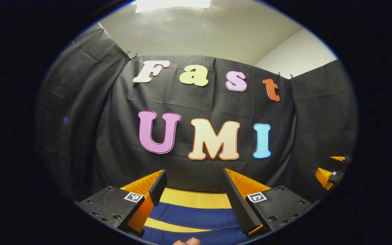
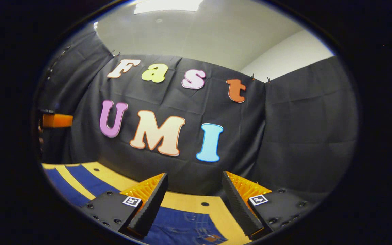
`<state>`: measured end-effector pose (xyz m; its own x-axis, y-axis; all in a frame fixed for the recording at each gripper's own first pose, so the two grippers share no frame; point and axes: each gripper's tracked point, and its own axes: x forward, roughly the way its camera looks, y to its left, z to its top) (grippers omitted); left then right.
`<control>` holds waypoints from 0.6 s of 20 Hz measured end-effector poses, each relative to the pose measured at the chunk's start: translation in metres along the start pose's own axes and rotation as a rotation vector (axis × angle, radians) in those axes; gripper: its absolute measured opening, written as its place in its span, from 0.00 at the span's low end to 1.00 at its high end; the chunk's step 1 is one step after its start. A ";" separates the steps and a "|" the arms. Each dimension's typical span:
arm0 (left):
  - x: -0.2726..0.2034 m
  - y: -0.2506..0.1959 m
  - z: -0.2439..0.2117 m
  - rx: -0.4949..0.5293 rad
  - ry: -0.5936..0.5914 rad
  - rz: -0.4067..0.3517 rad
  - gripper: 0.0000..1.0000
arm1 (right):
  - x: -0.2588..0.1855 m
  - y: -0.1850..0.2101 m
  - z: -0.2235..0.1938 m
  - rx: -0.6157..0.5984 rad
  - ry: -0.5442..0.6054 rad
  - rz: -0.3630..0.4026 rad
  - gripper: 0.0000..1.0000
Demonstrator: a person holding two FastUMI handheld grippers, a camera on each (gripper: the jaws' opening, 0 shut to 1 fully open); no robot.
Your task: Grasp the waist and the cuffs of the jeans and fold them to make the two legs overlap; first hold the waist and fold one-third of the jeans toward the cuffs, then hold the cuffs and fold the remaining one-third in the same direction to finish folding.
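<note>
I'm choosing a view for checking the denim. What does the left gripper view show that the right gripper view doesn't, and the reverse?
Left gripper view: a fingertip at the bottom edge, and the jeans as plain blue bands.
Right gripper view: stitched seams on the jeans, and a hole in the table.
Both: the left hand-held gripper and right hand-held gripper open above jeans on the yellow table.

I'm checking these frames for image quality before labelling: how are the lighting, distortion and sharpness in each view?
Left gripper view: ceiling light blown out at top, strong fisheye bend, jeans dim but sharp between the open fingers of the left hand-held gripper. Right gripper view: same glare, tilted and bent, denim stitching readable near the right hand-held gripper, edges darken.
</note>
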<state>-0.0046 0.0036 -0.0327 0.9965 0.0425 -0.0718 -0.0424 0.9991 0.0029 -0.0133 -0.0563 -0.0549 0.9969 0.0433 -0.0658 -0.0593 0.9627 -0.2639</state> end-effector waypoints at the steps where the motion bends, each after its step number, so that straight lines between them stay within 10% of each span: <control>1: -0.002 -0.002 -0.006 -0.003 0.011 0.009 0.93 | -0.003 -0.001 -0.016 -0.048 0.020 0.025 0.98; 12: -0.037 0.016 -0.056 0.039 0.085 0.202 0.93 | -0.048 0.029 -0.171 -0.609 0.076 0.412 0.99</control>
<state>-0.0458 0.0184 -0.0857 0.9584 0.2430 -0.1494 -0.2358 0.9697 0.0644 -0.0714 -0.0760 -0.2244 0.8827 0.3290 -0.3355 -0.4681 0.5531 -0.6892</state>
